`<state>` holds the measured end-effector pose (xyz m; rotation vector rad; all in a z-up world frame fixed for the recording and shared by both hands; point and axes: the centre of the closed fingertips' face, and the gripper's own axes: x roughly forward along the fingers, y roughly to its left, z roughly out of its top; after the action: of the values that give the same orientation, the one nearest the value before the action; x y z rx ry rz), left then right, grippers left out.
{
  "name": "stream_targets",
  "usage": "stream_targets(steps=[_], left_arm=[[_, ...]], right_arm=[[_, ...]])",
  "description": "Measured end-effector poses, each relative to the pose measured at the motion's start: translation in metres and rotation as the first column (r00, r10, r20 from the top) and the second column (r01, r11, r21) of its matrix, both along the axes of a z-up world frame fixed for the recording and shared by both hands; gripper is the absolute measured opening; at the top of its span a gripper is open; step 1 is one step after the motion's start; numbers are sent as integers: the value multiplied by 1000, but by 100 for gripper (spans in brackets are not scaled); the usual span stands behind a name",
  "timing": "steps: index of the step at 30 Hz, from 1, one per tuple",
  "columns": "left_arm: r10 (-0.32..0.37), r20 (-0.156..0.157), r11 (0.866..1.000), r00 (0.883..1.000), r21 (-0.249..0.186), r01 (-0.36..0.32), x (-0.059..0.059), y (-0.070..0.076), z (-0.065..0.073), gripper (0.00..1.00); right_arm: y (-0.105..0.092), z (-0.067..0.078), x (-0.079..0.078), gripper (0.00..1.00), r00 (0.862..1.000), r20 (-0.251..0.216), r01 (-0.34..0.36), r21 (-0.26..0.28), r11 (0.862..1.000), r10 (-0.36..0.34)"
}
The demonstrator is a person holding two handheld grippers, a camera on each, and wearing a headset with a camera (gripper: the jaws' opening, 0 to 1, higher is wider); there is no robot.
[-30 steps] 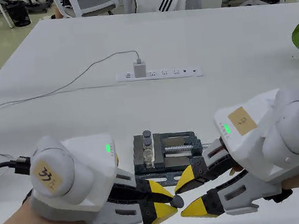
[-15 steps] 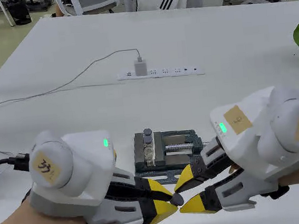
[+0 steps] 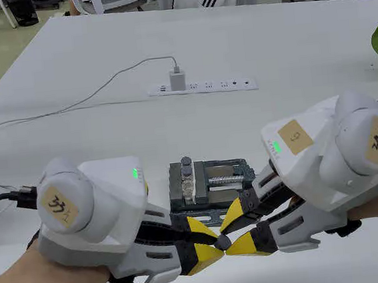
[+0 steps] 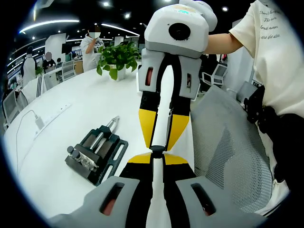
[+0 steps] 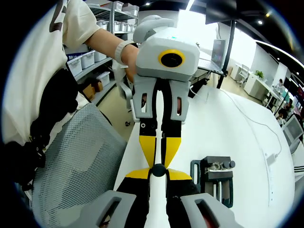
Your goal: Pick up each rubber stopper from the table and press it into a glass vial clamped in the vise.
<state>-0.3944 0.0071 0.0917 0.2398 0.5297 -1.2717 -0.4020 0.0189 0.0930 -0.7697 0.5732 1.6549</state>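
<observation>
Low over the counter's [image 3: 102,76] front edge, both tools angle inward, tip to tip. The left tool [image 4: 156,157] pinches a dark stopper [image 3: 220,243]. The right tool [image 5: 158,175] touches it, jaws narrow, grip unclear. Just behind, the vise [image 3: 233,177] clamps a vial [image 3: 188,185].

Just in front of the vise [image 3: 239,174], left gripper [image 3: 214,243] pinching a dark rubber stopper [image 3: 220,243], right gripper [image 3: 228,237] tip to tip against it. Clamped upright in the vise, a dark-capped glass vial [image 3: 189,187]. Well behind the vise, a power strip [image 3: 224,84] with white charger [image 3: 178,82] and cable [image 3: 91,101]
</observation>
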Motion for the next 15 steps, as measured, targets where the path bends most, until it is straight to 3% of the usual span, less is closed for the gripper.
stream_targets(steps=[9, 15], left_arm=[[-42, 68, 998, 997, 59, 38, -2, -1, -3, 3], [-28, 48, 998, 998, 50, 26, -2, 0, -4, 3]], right_arm=[[0, -3, -1, 7, 1000, -14, -10, -28, 1000, 10], [0, -4, -1, 7, 1000, -24, -5, -32, 999, 4]])
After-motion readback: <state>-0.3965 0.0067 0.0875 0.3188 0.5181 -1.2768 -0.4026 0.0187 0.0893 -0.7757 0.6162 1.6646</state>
